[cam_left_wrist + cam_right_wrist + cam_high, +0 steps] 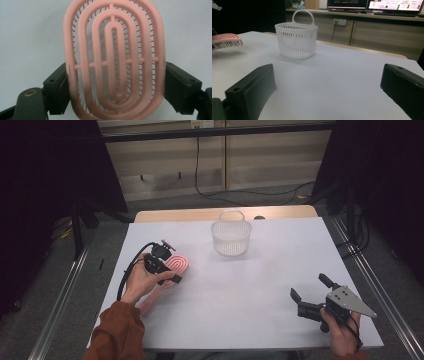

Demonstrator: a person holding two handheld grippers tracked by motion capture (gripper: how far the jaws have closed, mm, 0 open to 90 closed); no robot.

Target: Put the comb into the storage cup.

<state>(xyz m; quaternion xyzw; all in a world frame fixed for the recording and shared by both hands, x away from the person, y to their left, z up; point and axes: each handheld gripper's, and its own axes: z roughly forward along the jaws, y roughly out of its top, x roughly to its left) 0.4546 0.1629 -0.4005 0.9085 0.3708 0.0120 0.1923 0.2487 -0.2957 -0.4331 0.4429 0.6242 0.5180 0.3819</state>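
Pink brush is clamped across its head between the left gripper jaws, bristles down above the bench; right gripper jaws are spread, empty; white basket ahead of them should probably be approached level, grip kept firm.

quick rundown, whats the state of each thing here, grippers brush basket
left gripper: shut on the pink brush, jaws on both sides of its head
pink brush: gripped, lifted off the table, bristles down
right gripper: open, holding nothing
white basket: upright on the table, handle up, looks empty
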